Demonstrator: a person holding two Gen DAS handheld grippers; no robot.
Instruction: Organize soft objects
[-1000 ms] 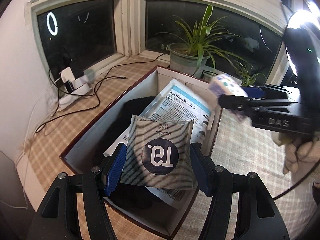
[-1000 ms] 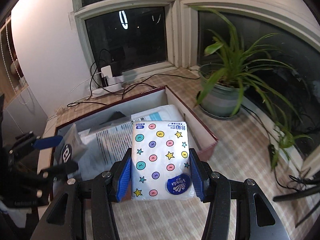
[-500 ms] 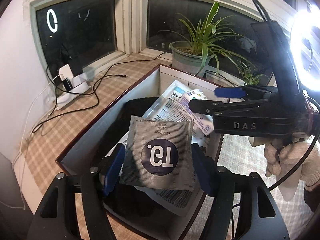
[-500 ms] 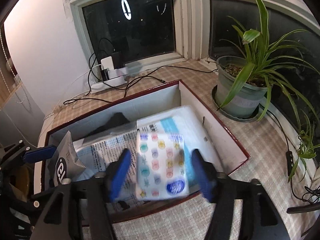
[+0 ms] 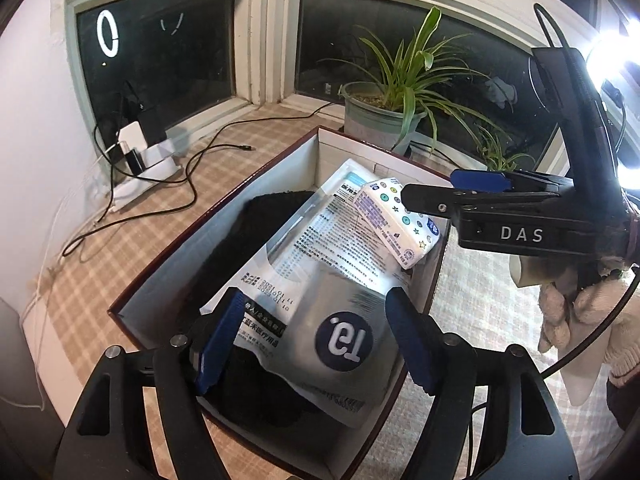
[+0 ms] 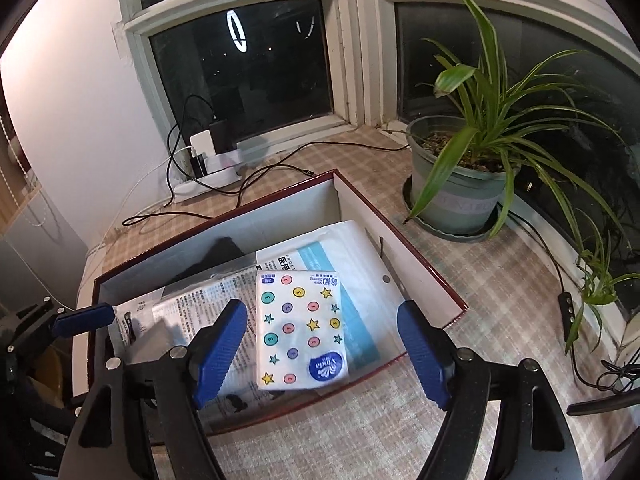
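A dark red box point(image 5: 280, 172) with white walls holds white printed packets point(image 5: 320, 240) and something black point(image 5: 256, 232). The grey pouch with the round dark logo point(image 5: 340, 344) lies loose inside it. My left gripper point(image 5: 316, 340) hovers over the pouch with its jaws opening, and the pads touch nothing. The star-and-dot tissue pack point(image 6: 300, 328) rests on the packets in the box point(image 6: 400, 248). My right gripper point(image 6: 322, 348) is above it, jaws opening and clear of the pack. In the left wrist view, my right gripper point(image 5: 436, 190) reaches over the tissue pack point(image 5: 392, 220).
A potted plant point(image 6: 460, 192) stands right of the box on the checked cloth. A power strip with chargers point(image 6: 208, 168) and trailing cables point(image 5: 192, 168) sits by the window. A gloved hand point(image 5: 580, 308) holds the right gripper. A bright lamp point(image 5: 616, 52) glares at the upper right.
Both grippers have widened and let go. The grey pouch fell from the left jaws into the box. The tissue pack dropped from the right jaws onto the packets as that gripper moved over the box.
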